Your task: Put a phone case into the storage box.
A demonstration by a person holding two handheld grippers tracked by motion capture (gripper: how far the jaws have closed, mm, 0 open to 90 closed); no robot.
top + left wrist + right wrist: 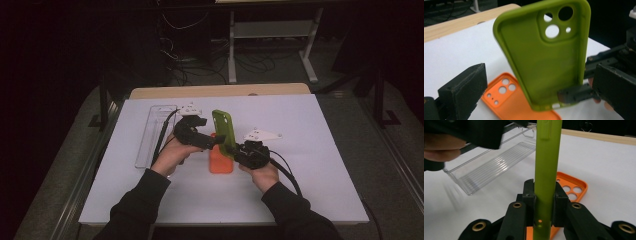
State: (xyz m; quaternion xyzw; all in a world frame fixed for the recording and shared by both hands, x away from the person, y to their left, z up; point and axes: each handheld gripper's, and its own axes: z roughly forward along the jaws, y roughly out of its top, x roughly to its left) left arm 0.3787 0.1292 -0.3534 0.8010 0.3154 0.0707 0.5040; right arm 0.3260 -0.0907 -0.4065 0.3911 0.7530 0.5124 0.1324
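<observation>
The right gripper pinches the green phone case upright at its bottom end, above the orange case at the table centre. The left gripper, spread wide, should close gently on its middle.

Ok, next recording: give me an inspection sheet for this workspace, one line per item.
Surface: white sheet over a wooden table.
Job's things: green phone case held upright; orange phone case lying flat, inside up; clear plastic tray at left, empty.
Clutter: nothing seen.
Grippers: right gripper shut on the green phone case's bottom edge; left gripper open, jaws either side of the case.
Cables: one trails from each gripper; loose cables on the floor behind.
Surroundings: dark room, white desk frame beyond the table.
</observation>
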